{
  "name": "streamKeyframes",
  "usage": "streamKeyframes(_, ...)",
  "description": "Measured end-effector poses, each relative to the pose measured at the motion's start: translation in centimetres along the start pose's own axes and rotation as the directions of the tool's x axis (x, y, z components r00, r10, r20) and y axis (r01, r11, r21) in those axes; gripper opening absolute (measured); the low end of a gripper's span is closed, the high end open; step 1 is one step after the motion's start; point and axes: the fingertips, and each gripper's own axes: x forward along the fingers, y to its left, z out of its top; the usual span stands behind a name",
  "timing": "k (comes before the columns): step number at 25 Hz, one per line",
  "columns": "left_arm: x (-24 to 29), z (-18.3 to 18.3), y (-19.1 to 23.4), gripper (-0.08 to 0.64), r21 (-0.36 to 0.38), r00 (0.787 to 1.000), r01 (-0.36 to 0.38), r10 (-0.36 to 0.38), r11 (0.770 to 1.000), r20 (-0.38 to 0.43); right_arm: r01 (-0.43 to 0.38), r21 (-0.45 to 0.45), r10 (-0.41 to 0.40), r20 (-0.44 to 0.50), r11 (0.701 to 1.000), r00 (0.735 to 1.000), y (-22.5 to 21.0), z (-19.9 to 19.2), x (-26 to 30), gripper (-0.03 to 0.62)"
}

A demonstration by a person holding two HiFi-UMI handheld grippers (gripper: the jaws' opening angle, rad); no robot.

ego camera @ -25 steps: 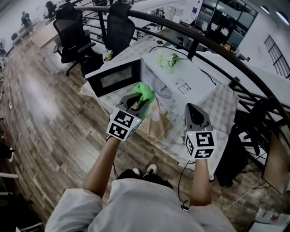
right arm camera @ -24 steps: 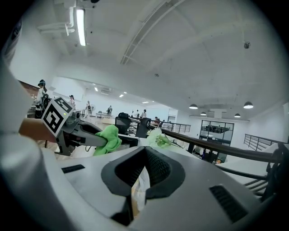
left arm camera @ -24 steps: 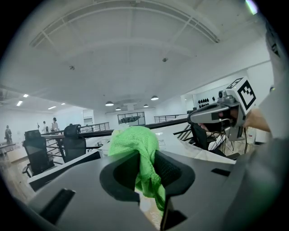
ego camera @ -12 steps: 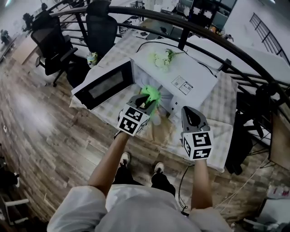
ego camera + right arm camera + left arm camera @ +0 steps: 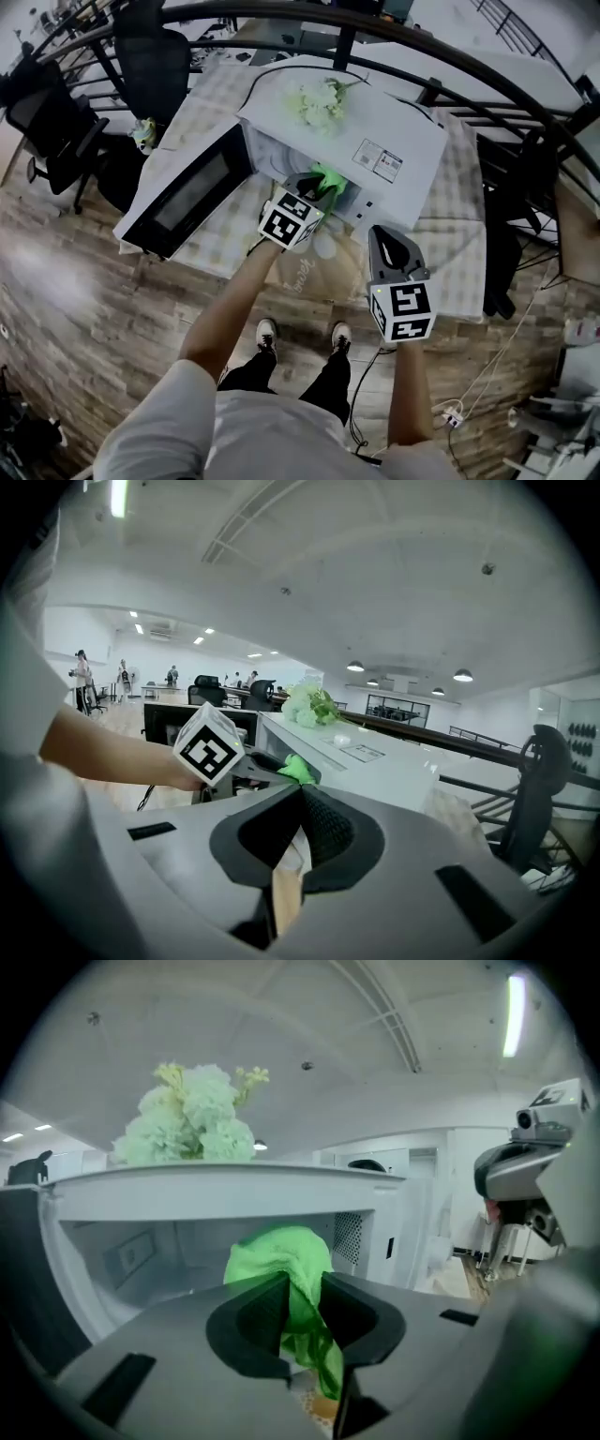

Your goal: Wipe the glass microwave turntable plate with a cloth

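Note:
My left gripper (image 5: 317, 187) is shut on a bright green cloth (image 5: 333, 176) at the open mouth of the white microwave (image 5: 394, 141). In the left gripper view the cloth (image 5: 281, 1251) bulges out between the jaws, in front of the oven cavity (image 5: 141, 1251). The glass turntable plate cannot be made out; the gripper body hides the cavity floor. My right gripper (image 5: 386, 236) hovers over the table's front edge, right of the left one, shut with nothing in it (image 5: 298, 794).
The microwave door (image 5: 187, 192) swings open to the left. White flowers (image 5: 314, 103) lie on the microwave's top. A checked cloth covers the table (image 5: 450, 253). A black railing (image 5: 525, 122) curves behind, office chairs (image 5: 155, 56) stand at the far left.
My left gripper has carried the green cloth forward up to the microwave's opening. The head view has shifted over the table. The right gripper stays shut near the front edge.

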Motion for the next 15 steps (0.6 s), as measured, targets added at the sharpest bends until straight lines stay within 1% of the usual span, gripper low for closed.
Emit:
streamKeyframes(3,3.3,-0.6,0.7,0.106,0.026,0.999,0.038,-0.038,0.999,-0.017,0.052,0.035,-0.051,-0.025,0.998,0.998,-0.3,-1.2,0.3,0.012)
streamKeyframes(5,5.3,-1.2,1.0,0.106,0.035,0.998,0.055,-0.053,0.998,-0.039,0.081,0.056,-0.079,-0.042,0.995,0.996,-0.5,-1.9,0.1,0.012)
streamKeyframes(7,7.0,-1.8,1.1,0.106,0.059,0.996,0.066,-0.063,0.996,-0.065,0.103,0.065,-0.099,-0.058,0.993,0.993,-0.4,-2.4,-0.1,0.012)
streamKeyframes(8,7.8,-2.2,1.1,0.106,0.082,0.995,0.072,-0.066,0.994,-0.080,0.109,0.067,-0.104,-0.067,0.992,0.992,-0.2,-2.7,-0.3,0.012)
streamKeyframes(11,9.3,-4.2,1.0,0.104,0.171,0.984,0.086,-0.057,0.981,-0.169,0.120,0.064,-0.113,-0.100,0.991,0.988,0.0,-3.6,-0.7,0.012)
streamKeyframes(12,9.5,-4.7,1.2,0.104,0.187,0.982,0.086,-0.051,0.979,-0.184,0.125,0.065,-0.117,-0.108,0.990,0.987,-0.1,-3.9,-0.9,0.012)
streamKeyframes(15,9.3,-5.1,2.2,0.104,0.170,0.984,0.080,-0.050,0.982,-0.169,0.133,0.070,-0.124,-0.119,0.989,0.985,-0.2,-4.7,-0.4,0.012)
